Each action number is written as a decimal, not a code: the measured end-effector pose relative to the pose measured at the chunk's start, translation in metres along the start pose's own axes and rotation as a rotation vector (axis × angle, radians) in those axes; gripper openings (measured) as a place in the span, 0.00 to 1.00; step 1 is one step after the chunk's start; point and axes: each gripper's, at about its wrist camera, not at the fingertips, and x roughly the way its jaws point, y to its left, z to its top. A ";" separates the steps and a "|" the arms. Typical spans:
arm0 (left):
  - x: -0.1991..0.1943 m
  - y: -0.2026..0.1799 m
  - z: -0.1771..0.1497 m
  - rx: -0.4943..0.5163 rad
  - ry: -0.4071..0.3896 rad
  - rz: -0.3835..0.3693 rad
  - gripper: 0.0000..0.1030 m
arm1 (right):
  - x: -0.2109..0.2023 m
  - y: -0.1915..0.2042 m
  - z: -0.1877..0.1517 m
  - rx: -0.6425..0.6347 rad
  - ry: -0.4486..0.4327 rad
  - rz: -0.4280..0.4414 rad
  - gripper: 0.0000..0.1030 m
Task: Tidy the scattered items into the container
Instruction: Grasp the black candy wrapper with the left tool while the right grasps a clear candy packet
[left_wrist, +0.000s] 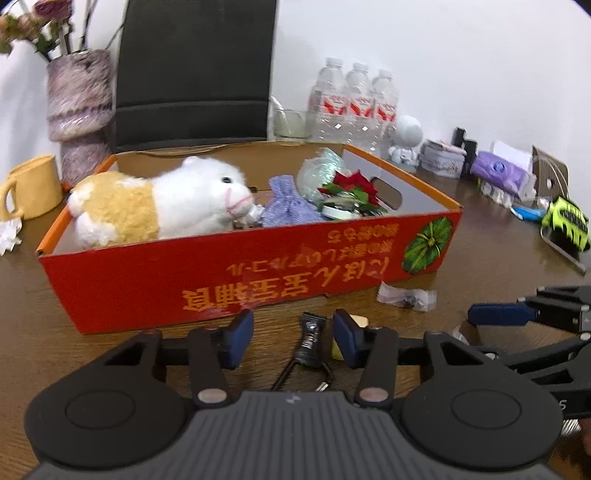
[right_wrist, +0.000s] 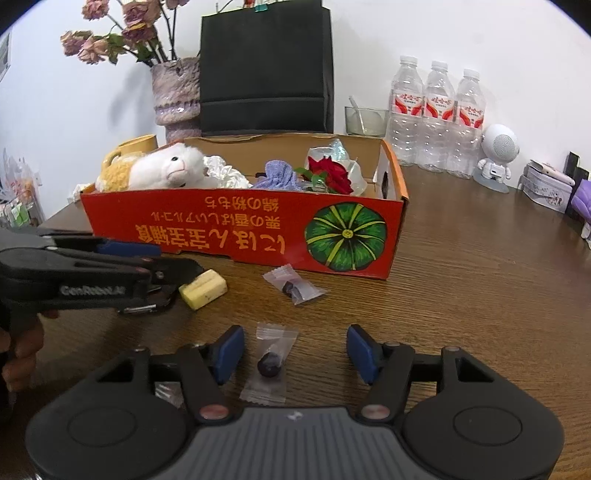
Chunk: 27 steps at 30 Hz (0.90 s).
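Between open right gripper (right_wrist: 295, 350) fingers, wrapped candy (right_wrist: 269, 363)

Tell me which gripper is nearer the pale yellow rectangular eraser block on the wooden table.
Left. The left gripper has the yellow block right beside one finger; the right gripper sits farther off, straddling a clear-wrapped dark candy.

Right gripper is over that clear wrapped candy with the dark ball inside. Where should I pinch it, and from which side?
Pinch the dark ball at the middle of the wrapped candy, not the flat crimped ends, which would likely slip. It lies flat on the table, lengthwise between the open fingers of the right gripper, nearer the left one. Come from above and close across its width.
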 end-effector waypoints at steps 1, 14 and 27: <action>-0.001 0.002 0.000 -0.009 -0.002 -0.002 0.47 | 0.000 -0.001 0.000 0.004 0.000 -0.003 0.59; 0.007 -0.013 -0.005 0.060 0.049 0.030 0.33 | -0.001 -0.001 0.000 0.002 -0.006 -0.037 0.41; 0.002 -0.019 -0.007 0.085 0.030 0.009 0.14 | -0.004 -0.001 -0.001 0.047 -0.041 -0.015 0.04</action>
